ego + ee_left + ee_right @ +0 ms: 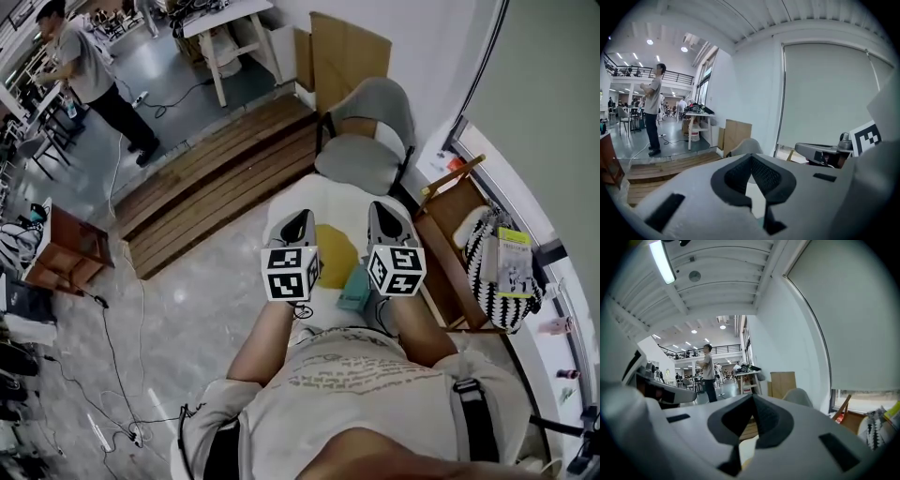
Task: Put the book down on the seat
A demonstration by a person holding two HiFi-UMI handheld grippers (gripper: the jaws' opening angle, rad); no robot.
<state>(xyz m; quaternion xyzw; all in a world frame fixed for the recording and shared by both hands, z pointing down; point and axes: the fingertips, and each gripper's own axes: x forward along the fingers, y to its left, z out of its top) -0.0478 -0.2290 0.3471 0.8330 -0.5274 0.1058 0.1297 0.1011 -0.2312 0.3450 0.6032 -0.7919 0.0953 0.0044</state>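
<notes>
A teal book (pixel 354 289) lies on the white seat (pixel 302 199) beside a yellow round patch (pixel 335 255); my grippers hide part of it. Both grippers are held side by side above the seat, apart from the book, pointing toward the grey chair. My left gripper (pixel 302 217) has its jaws closed tip to tip with nothing between them, as the left gripper view (pixel 751 157) also shows. My right gripper (pixel 382 208) is shut and empty too, its pads meeting in the right gripper view (pixel 752 397).
A grey chair (pixel 361 145) stands just beyond the seat, with cardboard sheets (pixel 347 52) against the wall. To the right, a wooden rack (pixel 450 234) holds a striped bag (pixel 497 272). A wooden platform (pixel 216 178) and a standing person (pixel 84 66) are at far left. Cables (pixel 112 375) cross the floor.
</notes>
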